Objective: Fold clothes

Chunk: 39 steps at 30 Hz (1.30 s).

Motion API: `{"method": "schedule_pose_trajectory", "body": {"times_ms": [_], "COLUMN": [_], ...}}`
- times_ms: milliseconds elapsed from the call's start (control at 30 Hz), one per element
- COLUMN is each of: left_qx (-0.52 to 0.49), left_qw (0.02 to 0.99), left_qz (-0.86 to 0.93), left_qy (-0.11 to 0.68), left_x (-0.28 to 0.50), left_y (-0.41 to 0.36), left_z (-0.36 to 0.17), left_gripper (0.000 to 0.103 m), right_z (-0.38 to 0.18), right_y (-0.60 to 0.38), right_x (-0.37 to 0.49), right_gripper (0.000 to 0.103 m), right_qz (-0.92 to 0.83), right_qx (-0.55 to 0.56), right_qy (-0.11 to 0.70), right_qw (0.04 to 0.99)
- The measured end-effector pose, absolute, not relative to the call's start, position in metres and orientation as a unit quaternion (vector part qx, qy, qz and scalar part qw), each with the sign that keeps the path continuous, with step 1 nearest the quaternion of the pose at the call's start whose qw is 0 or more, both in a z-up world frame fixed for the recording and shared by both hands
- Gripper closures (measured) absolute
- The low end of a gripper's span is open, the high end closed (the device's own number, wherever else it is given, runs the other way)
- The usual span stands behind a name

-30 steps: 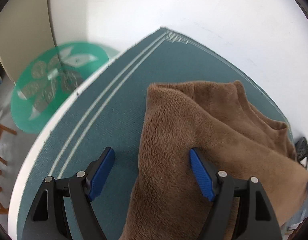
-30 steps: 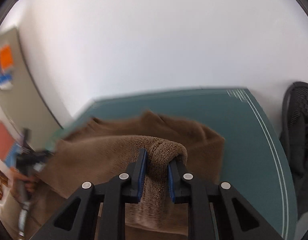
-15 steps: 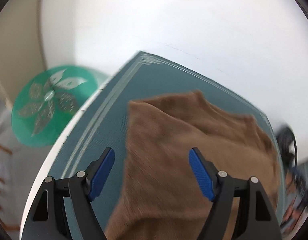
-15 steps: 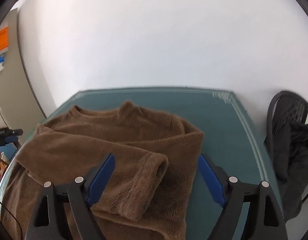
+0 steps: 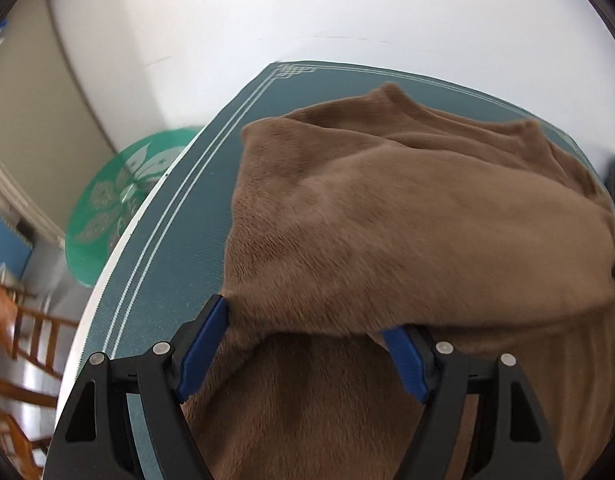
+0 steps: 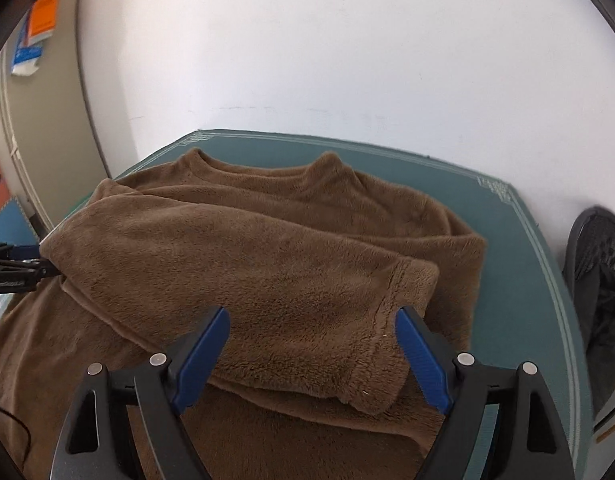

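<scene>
A brown fleece sweater (image 6: 267, 248) lies on a teal mat (image 6: 515, 280), neckline toward the far wall. One sleeve (image 6: 291, 292) is folded across the body, its cuff (image 6: 387, 344) between my right fingers. My right gripper (image 6: 313, 354) is open just above the sleeve, holding nothing. My left gripper (image 5: 303, 344) is open at the sweater's (image 5: 407, 220) left side, where a fold of fleece drapes over both blue pads (image 5: 205, 344). The left gripper also shows in the right wrist view (image 6: 15, 270), at the left edge by the sleeve's shoulder end.
The mat (image 5: 179, 248) lies on a white round table against a white wall. A green patterned disc (image 5: 119, 204) and wooden chairs (image 5: 31, 336) stand to the left. A black mesh chair (image 6: 599, 264) with dark cloth stands to the right.
My right gripper was shut on the sleeve, opened and let it drop across the body. My left gripper stayed open and moved in at the sweater's side, so fleece now drapes over its pads.
</scene>
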<state>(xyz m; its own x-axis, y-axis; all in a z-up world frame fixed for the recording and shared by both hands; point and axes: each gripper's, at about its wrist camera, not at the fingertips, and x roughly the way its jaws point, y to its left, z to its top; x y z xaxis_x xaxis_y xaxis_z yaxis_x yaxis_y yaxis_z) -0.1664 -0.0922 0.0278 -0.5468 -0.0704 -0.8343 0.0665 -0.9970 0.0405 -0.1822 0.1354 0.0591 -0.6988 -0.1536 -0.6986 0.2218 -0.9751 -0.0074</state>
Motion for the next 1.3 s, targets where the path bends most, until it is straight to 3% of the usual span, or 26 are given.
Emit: {"method": "schedule_pose_trajectory", "body": {"times_ms": [133, 200, 567, 767, 967, 1300], "left_qx": [0.462, 0.473, 0.446, 0.425, 0.439, 0.475], "left_qw": [0.079, 0.120, 0.104, 0.051, 0.054, 0.112], "left_qz": [-0.881, -0.869, -0.886, -0.904, -0.897, -0.873], "left_qy": [0.073, 0.086, 0.068, 0.021, 0.019, 0.023], "left_x": [-0.166, -0.166, -0.155, -0.197, -0.199, -0.159], "left_y": [-0.123, -0.137, -0.151, -0.095, -0.100, -0.175], "left_z": [0.030, 0.022, 0.049, 0.072, 0.062, 0.003], "left_gripper": [0.021, 0.021, 0.021, 0.021, 0.021, 0.015], "right_z": [0.043, 0.030, 0.042, 0.076, 0.039, 0.040], "right_y": [0.151, 0.168, 0.174, 0.152, 0.134, 0.133], "right_x": [-0.186, -0.196, -0.192, -0.197, -0.218, -0.220], "right_gripper": [0.016, 0.016, 0.014, 0.014, 0.013, 0.005], "right_qz": [-0.914, -0.897, -0.910, -0.918, -0.895, -0.894], "right_qx": [0.400, 0.438, 0.410, 0.380, 0.422, 0.422], "right_qy": [0.055, 0.016, 0.018, 0.032, 0.089, 0.091], "right_qw": [0.050, 0.053, 0.052, 0.107, 0.113, 0.120]}}
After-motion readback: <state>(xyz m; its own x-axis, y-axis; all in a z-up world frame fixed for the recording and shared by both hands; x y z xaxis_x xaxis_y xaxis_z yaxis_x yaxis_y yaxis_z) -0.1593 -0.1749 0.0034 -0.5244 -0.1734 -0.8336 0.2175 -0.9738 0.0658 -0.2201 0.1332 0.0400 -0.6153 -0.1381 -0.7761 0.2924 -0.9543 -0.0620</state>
